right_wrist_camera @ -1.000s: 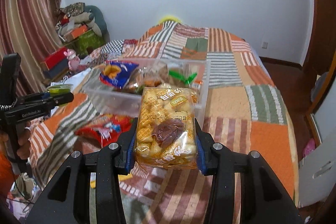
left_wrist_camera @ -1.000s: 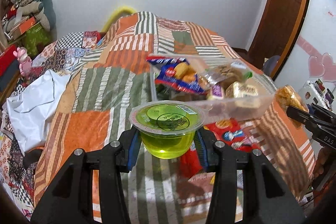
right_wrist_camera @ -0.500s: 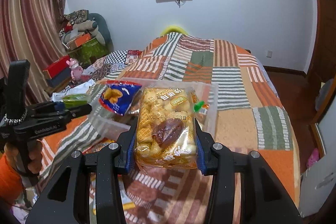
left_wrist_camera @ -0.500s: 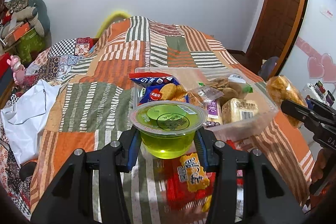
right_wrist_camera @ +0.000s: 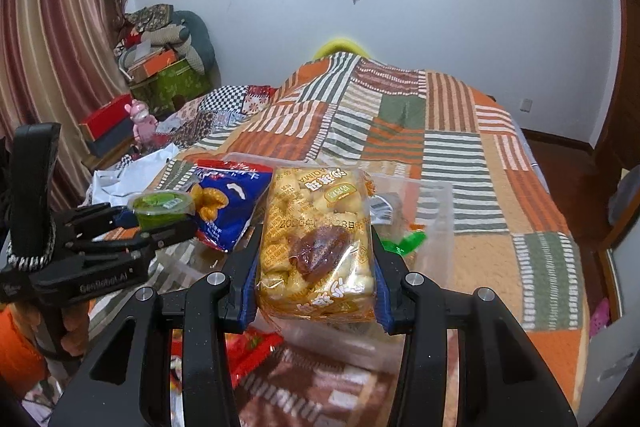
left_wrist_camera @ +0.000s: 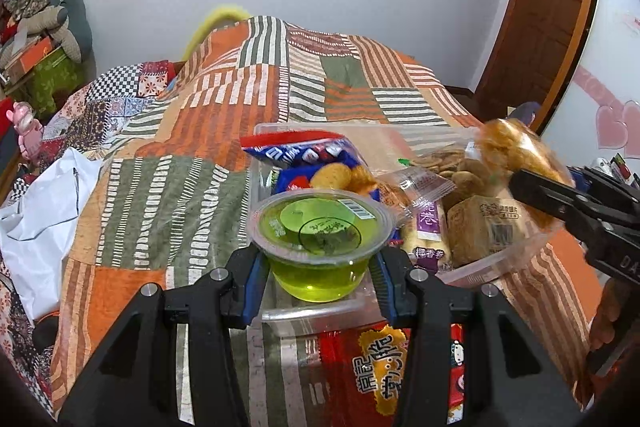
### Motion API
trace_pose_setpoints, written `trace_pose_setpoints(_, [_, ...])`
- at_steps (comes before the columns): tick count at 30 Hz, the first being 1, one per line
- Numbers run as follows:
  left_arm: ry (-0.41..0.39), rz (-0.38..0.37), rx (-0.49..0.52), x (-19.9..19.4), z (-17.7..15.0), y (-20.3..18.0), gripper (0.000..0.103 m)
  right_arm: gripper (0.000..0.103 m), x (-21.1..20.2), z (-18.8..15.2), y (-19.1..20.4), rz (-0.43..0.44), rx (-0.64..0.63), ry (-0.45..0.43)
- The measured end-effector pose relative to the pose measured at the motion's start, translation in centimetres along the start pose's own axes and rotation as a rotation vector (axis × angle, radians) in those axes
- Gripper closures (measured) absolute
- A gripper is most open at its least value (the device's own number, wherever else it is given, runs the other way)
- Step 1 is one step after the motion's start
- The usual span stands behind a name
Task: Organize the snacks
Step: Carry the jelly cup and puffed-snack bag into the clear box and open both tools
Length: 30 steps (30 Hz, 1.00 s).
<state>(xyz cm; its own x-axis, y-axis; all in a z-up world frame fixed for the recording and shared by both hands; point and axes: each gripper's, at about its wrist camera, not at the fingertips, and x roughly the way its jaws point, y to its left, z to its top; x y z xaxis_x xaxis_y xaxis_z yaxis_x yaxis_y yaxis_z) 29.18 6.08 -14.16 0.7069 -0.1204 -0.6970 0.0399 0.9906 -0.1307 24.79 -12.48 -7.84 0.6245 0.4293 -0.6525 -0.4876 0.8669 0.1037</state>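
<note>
My left gripper point(left_wrist_camera: 318, 277) is shut on a green jelly cup point(left_wrist_camera: 320, 247), upright, held over the near corner of a clear plastic box point(left_wrist_camera: 316, 311) on the bed. That box holds a blue cracker bag point(left_wrist_camera: 316, 163), a purple-labelled roll point(left_wrist_camera: 428, 231) and other packets. My right gripper point(right_wrist_camera: 316, 267) is shut on a yellow bag of puffed snacks point(right_wrist_camera: 316, 239), held just above the same box point(right_wrist_camera: 436, 211). From the right wrist view the left gripper point(right_wrist_camera: 156, 223) with the jelly cup point(right_wrist_camera: 162, 205) shows at the left. The right gripper's finger point(left_wrist_camera: 560, 199) and its bag point(left_wrist_camera: 516, 151) enter the left wrist view from the right.
A red snack packet point(left_wrist_camera: 384, 367) lies on the patchwork bedspread point(left_wrist_camera: 168, 195) in front of the box. A white cloth point(left_wrist_camera: 44, 211) lies at the bed's left edge. Boxes and stuffed toys point(right_wrist_camera: 160, 59) pile up beyond it. A wooden door point(left_wrist_camera: 536, 11) stands to the right.
Both grippers have moved forward toward the clear box, each keeping its load. The jelly cup now hangs over the box's near corner and the yellow bag over its near side.
</note>
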Motion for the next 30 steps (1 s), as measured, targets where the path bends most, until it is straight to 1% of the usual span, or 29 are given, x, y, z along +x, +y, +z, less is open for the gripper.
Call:
trace_pose_setpoints(6, [-0.014, 0.014, 0.024, 0.6, -0.1, -0.6, 0.057, 0.061, 1.9, 0.3, 0.4, 0.030, 0.019, 0.025])
trace_pose_setpoints(16, [-0.027, 0.013, 0.026, 0.0, -0.7, -0.8, 0.056, 0.061, 3.7, -0.4, 0.7, 0.030, 0.011, 0.085])
trace_pose_setpoints(18, [-0.023, 0.011, 0.034, -0.1, -0.8, -0.9, 0.055, 0.059, 3.6, -0.4, 1.0, 0.017, -0.008, 0.088])
trace_pose_setpoints(20, [-0.019, 0.002, 0.038, -0.3, -1.0, -1.1, 0.051, 0.059, 3.6, -0.3, 1.2, 0.004, -0.018, 0.091])
trace_pose_setpoints(22, [-0.019, 0.000, 0.033, -0.6, -1.1, -1.1, 0.049, 0.058, 3.7, -0.3, 1.2, 0.005, -0.022, 0.098])
trace_pose_setpoints(23, [-0.019, -0.003, 0.026, -0.8, -1.2, -1.0, 0.048, 0.054, 3.8, -0.3, 1.1, 0.009, -0.020, 0.102])
trace_pose_setpoints(24, [-0.013, -0.016, 0.016, -0.9, -1.2, -0.9, 0.048, 0.052, 3.6, -0.3, 1.0, 0.015, -0.013, 0.107])
trace_pose_setpoints(26, [-0.005, -0.026, 0.008, -1.0, -1.2, -0.8, 0.048, 0.051, 3.4, -0.3, 0.9, 0.017, -0.005, 0.102])
trace_pose_setpoints(28, [-0.009, -0.027, 0.004, -1.6, -1.3, -0.8, 0.048, 0.051, 3.0, -0.2, 0.9, 0.017, -0.007, 0.103])
trace_pose_setpoints(30, [-0.016, -0.030, 0.004, -2.2, -1.3, -0.9, 0.047, 0.048, 2.4, -0.2, 0.8, 0.019, -0.005, 0.096])
